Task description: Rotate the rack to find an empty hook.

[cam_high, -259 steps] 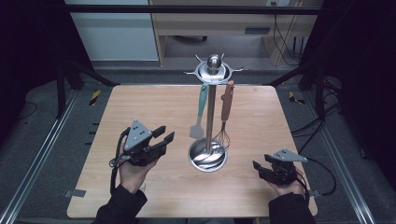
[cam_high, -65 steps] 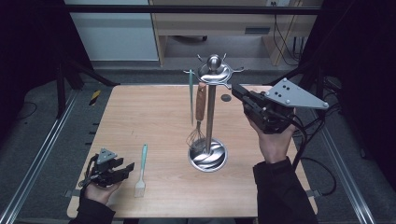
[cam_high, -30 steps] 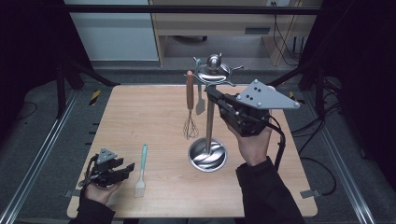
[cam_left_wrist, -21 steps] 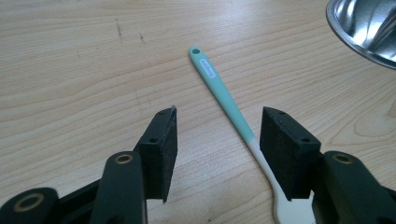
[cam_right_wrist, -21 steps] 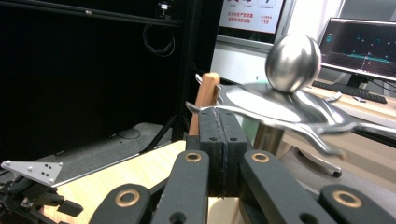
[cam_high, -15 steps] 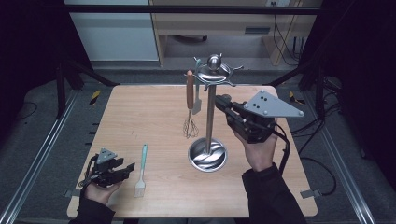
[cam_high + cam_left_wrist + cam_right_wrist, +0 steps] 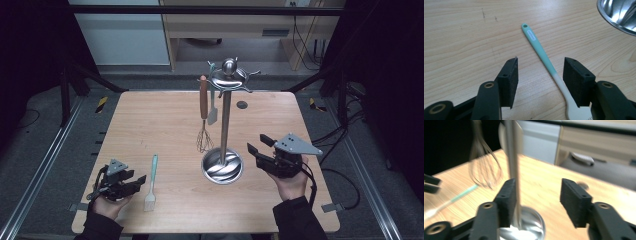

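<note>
High view has the right gripper (image 7: 261,148) low beside the rack (image 7: 223,167), jaws just opened and empty, with the whisk (image 7: 203,116) hanging beyond the post, nearer this hand. Left gripper (image 7: 540,75), jaws apart, rests on the bench (image 7: 165,112) with the brush (image 7: 541,53) running lengthwise away between them, probably untouched, bristles nearest.

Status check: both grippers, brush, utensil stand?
Left gripper open over the brush, which lies flat. Right gripper just opened, empty, beside the stand. Whisk hanging. Nothing in the way.
</note>
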Available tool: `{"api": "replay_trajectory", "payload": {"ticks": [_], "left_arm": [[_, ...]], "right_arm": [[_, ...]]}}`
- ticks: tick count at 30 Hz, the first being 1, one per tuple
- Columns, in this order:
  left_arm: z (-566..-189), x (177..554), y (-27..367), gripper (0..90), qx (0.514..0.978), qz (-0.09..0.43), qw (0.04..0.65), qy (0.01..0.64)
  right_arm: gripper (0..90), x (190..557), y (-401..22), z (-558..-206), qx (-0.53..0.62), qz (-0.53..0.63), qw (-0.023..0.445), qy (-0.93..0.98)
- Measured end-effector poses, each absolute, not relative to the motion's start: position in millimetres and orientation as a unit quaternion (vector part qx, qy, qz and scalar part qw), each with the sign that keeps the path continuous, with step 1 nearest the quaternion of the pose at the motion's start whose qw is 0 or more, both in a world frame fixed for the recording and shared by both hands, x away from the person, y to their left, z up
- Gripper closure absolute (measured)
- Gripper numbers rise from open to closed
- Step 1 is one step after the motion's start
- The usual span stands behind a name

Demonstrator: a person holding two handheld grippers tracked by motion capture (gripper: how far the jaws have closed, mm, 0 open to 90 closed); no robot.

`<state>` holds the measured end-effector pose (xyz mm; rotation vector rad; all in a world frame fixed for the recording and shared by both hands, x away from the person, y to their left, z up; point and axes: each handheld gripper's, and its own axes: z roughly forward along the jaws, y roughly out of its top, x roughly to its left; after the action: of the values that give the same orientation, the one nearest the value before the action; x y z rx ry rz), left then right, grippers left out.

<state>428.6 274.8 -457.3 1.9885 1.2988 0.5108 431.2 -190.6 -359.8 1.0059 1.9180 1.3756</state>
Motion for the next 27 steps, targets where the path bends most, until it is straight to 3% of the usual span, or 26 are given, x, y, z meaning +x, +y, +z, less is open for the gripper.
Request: {"api": "replay_trajectory", "payload": {"ticks": [11,27], "left_arm": [[-463.0,431.9,267.1,45.5,0.777,0.185,0.335,0.500],[-474.8,445.2,250.4,48.4,0.794,0.166,0.297,0.503]], "right_arm": [[36.5,428.0,-240.7,-419.0,0.446,0.458,0.281,0.716],[36.5,409.7,-267.5,-447.0,0.486,0.423,0.267,0.717]]}}
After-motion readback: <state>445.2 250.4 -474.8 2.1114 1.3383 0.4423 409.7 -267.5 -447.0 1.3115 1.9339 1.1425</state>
